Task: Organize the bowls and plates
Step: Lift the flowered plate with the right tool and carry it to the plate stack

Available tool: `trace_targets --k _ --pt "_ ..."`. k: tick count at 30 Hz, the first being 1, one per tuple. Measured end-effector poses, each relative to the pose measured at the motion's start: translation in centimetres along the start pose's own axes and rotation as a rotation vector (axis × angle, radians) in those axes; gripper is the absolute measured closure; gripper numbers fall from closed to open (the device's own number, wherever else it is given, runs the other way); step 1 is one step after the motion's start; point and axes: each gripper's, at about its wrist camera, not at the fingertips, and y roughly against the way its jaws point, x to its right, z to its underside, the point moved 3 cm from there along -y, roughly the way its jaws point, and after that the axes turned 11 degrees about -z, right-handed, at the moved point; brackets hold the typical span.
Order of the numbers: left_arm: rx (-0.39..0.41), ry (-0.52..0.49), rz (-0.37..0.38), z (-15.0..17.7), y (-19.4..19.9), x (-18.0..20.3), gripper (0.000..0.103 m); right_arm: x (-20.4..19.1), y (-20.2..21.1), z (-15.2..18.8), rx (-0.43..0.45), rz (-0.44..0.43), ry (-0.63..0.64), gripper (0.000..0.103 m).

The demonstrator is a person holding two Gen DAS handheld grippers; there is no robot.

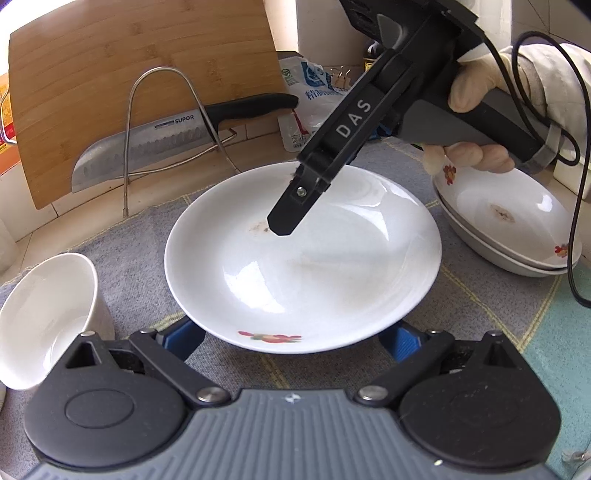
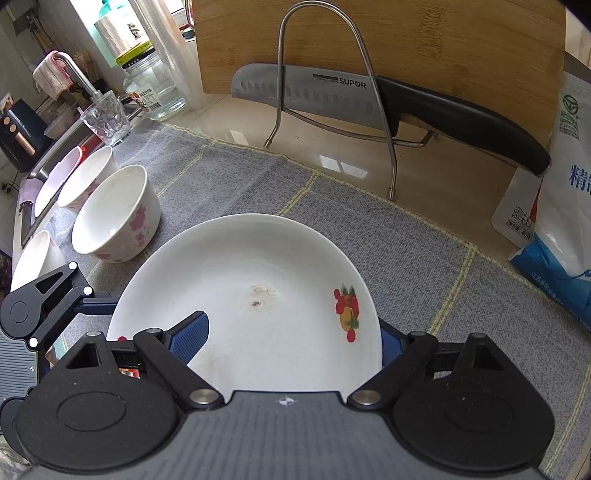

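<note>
We see one cutting board (image 2: 406, 48) far, leaning behind wire rack (image 2: 321, 22); one knife (image 2: 369, 99) across rack. One plate (image 1: 303, 258) mid-cloth (image 2: 424, 266), fruit print. Two stacked dishes (image 1: 513, 229) right. Three bowls (image 2: 114, 214) left, near sink. Left gripper (image 1: 295, 339) spread wide, plate's near rim between fingers, untouched. Right gripper (image 2: 291, 339) wide too, straddling plate; grip on it we cannot tell.

Near rim of white plate (image 2: 258, 295) hidden behind right gripper (image 2: 291, 341) body, salt bag (image 2: 554, 221) cut off at right edge, knife (image 1: 147, 147) partly behind wire rack (image 1: 162, 110), lower stacked dish (image 1: 509, 258) mostly covered.
</note>
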Motion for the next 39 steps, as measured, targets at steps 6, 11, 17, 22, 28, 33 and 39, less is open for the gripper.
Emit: trace_targets --k 6,11,17,22,28,33,39 --pt "0.004 -0.009 0.006 0.1 1.7 -0.2 0.004 -1.6 1.2 0.4 0.019 -0.013 -0.006 0.009" --pt "0.003 -0.018 0.008 0.4 3.0 -0.1 0.004 -3.0 1.9 1.1 0.026 -0.014 -0.005 0.009" --pt "0.005 -0.020 0.018 0.9 4.9 0.1 0.004 -4.5 2.8 2.1 0.044 -0.018 -0.010 0.009" --pt "0.013 -0.048 0.029 1.0 6.3 0.8 0.004 -5.4 3.8 3.5 0.064 -0.012 -0.022 0.009" --pt "0.018 -0.078 0.051 0.9 7.6 2.0 0.004 -6.2 5.5 5.6 0.101 0.004 -0.043 0.009" --pt "0.031 -0.112 0.079 0.6 8.5 3.4 0.004 -6.2 7.0 7.5 0.129 0.023 -0.073 0.009" --pt "0.057 -0.161 0.121 -0.3 8.9 5.4 0.004 -5.4 9.7 10.0 0.172 0.062 -0.111 0.009"
